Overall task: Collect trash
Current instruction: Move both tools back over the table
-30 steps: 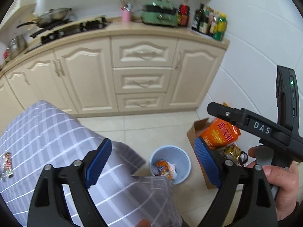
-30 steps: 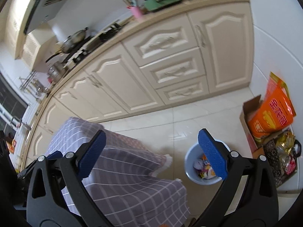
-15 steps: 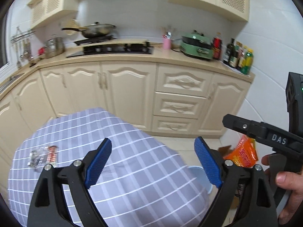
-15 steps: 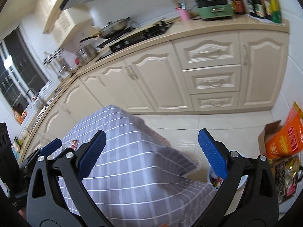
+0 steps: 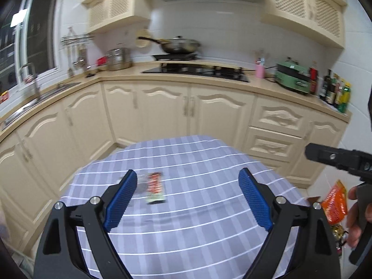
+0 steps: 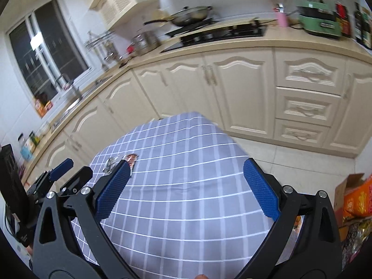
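Since the frames a second ago, both cameras have swung up from the floor: the blue waste bin is gone from view, and the table draped in a grey-lilac checked cloth (image 5: 209, 209) now fills the lower half of each picture.

Trash: a flat rectangular snack wrapper, red-orange printed with a pale lower end (image 5: 155, 191), lies on the cloth toward its left part, face up and slightly blurred. Just beside it on its left is a smaller crumpled silvery-clear wrapper (image 6: 111, 162) (largely hidden behind the blue pad in the left wrist view). Whether the two touch cannot be told.

Left black two-finger gripper with blue ribbed pads (image 5: 187, 200): jaws spread wide, nothing between them, held above the cloth; the printed wrapper shows just inside its left pad.

Right black two-finger gripper with blue ribbed pads (image 6: 186, 189): jaws likewise wide apart and empty, over the cloth's middle, the wrappers beyond its left pad tip.

At the right edge, an orange snack bag (image 5: 334, 205) stands on the floor.
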A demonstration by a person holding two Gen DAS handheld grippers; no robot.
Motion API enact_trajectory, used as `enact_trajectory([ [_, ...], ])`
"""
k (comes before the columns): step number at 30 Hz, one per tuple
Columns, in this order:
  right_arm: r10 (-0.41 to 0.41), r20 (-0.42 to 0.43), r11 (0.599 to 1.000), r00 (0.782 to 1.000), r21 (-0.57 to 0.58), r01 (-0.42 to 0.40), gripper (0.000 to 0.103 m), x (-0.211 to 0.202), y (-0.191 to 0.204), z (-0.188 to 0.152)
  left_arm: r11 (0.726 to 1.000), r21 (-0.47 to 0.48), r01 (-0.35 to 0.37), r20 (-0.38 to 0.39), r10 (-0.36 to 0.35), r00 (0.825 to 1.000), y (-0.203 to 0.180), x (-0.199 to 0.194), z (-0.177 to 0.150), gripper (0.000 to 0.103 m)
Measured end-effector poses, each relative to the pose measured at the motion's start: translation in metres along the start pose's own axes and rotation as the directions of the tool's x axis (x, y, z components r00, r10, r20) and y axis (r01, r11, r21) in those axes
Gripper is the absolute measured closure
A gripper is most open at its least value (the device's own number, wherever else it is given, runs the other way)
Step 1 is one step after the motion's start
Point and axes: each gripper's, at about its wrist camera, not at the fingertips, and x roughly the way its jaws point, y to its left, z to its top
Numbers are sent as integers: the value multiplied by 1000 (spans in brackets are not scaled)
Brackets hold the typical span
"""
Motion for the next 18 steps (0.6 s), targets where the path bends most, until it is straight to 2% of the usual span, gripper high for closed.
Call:
enact_trajectory([
  [4, 15, -61, 998, 998, -52, -18, 7, 33, 33, -4, 996, -42, -84, -44, 82, 996, 52, 16, -13, 16],
  [7, 16, -106, 996, 994, -90, -26, 7, 59, 53, -9, 990, -68, -120, -92, 114, 989, 87, 36, -23, 16],
  [13, -14, -208, 988, 978, -155, -19, 7, 113, 80, -19, 989, -59, -138, -192, 124, 973, 132, 92, -41, 16],
  [16, -30, -246, 982, 969, -187, -17, 7, 138, 91, -21, 992, -29, -123, -231, 113, 966, 138, 120, -44, 16],
  [18, -35, -259, 980, 965, -200, -18, 7, 149, 96, -22, 996, -13, -85, -275, 78, 958, 140, 141, -42, 16],
])
